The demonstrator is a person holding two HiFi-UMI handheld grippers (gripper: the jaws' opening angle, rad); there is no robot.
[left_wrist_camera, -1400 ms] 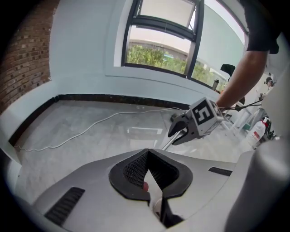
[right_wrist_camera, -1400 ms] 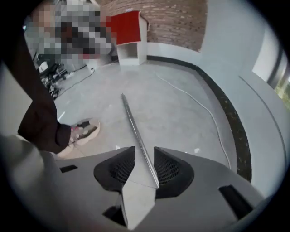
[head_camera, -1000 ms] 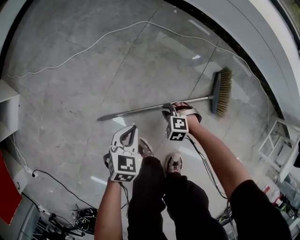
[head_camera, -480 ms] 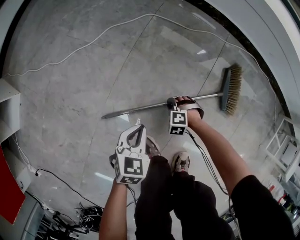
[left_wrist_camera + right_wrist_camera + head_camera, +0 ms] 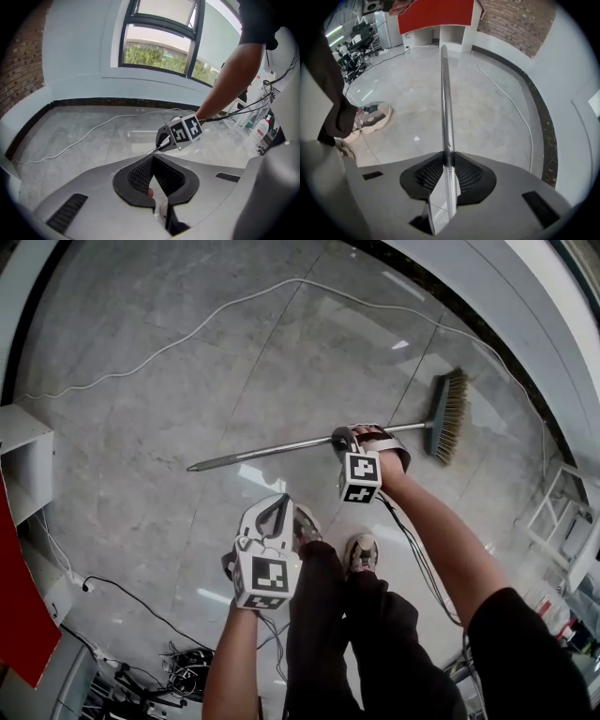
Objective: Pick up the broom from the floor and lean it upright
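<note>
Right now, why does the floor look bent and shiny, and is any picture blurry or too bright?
Head view: the wide lens bows the dark skirting into an arc, and pale window glare lies on the polished floor near the broom. Left gripper view: the window is washed out, corners black. Right gripper view: a bright streak runs along the handle; edges go dark.

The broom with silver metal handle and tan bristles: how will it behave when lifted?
The silver metal handle looks stiff and straight; sag seems unlikely. Being shiny, it may slip or roll when gripped. The tan bristle head probably drags that end down.
</note>
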